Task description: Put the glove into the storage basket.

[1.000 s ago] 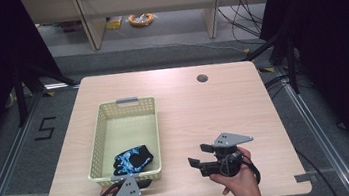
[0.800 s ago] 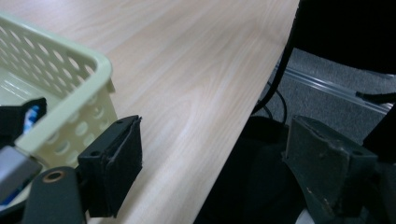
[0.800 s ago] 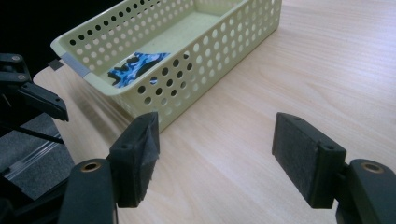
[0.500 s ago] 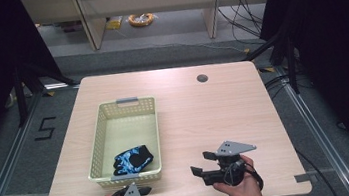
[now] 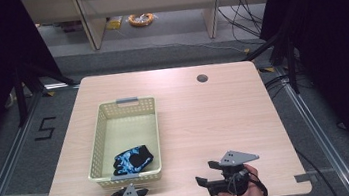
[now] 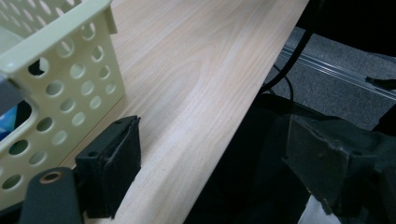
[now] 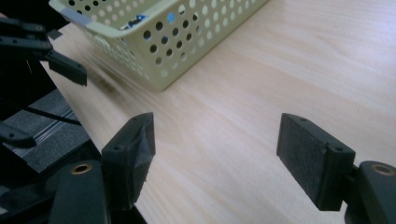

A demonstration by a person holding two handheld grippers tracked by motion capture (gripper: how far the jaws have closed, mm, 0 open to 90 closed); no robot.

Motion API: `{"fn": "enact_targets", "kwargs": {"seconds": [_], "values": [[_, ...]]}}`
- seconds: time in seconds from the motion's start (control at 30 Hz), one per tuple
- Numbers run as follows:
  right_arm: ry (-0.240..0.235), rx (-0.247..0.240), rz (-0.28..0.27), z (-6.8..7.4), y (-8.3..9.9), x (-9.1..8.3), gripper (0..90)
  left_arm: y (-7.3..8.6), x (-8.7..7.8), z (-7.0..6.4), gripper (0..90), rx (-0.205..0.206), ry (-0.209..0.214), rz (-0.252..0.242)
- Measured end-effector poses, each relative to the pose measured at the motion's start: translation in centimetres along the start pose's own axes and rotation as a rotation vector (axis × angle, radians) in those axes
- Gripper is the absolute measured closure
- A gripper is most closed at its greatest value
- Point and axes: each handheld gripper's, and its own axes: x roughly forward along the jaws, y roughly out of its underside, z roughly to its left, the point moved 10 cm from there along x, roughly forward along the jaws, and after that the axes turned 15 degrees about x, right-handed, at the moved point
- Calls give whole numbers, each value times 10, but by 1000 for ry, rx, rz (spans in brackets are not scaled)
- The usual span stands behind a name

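Both hands have drawn back from the basket (image 5: 126,139) toward the tabletop (image 5: 225,117) edge, fingers released; the glove (image 5: 133,160) lies inside, job apparently done.

Left gripper (image 5: 141,192) at table (image 5: 206,124) near edge, partly cut by frame bottom. Glove (image 6: 7,125) mostly hidden behind basket (image 6: 60,88) wall.

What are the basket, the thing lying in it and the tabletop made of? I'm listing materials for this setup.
Basket: pale yellow moulded plastic by its look, walls full of round holes. Glove-like item: apparently soft fabric, black with blue print, crumpled. Table: light wood-grain surface, matte, possibly laminate.
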Motion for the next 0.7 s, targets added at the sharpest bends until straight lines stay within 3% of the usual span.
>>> {"fn": "enact_targets", "kwargs": {"seconds": [0.03,0.13,0.2,0.23,0.3,0.33,0.43,0.47,0.5,0.57,0.6,0.7], "values": [[29,-14,2,-4,3,0,290,0,0,-1,177,-27,0,0],[25,9,27,-2,14,-2,275,3,2,-1,177,-34,-2,1],[29,-5,38,-4,20,-2,274,6,1,1,177,4,1,19],[50,-7,37,-6,23,-3,271,3,3,-1,177,-26,-3,-14],[49,-10,52,-7,28,-4,265,5,3,-2,176,-49,11,5],[54,-13,57,-8,30,-4,262,6,1,-1,177,-29,13,17],[58,-12,59,-8,34,-5,260,6,3,0,177,-40,-5,9],[63,16,70,-7,37,-6,258,6,3,0,177,-38,-7,11],[62,-20,69,-10,36,-6,256,8,2,2,177,5,0,28],[81,-23,69,-13,37,-7,255,8,3,2,177,2,-2,26],[77,-23,65,-14,36,-7,255,7,4,-1,176,-39,-1,16],[80,-14,67,-17,36,-8,255,10,4,1,176,-3,2,36]]}}
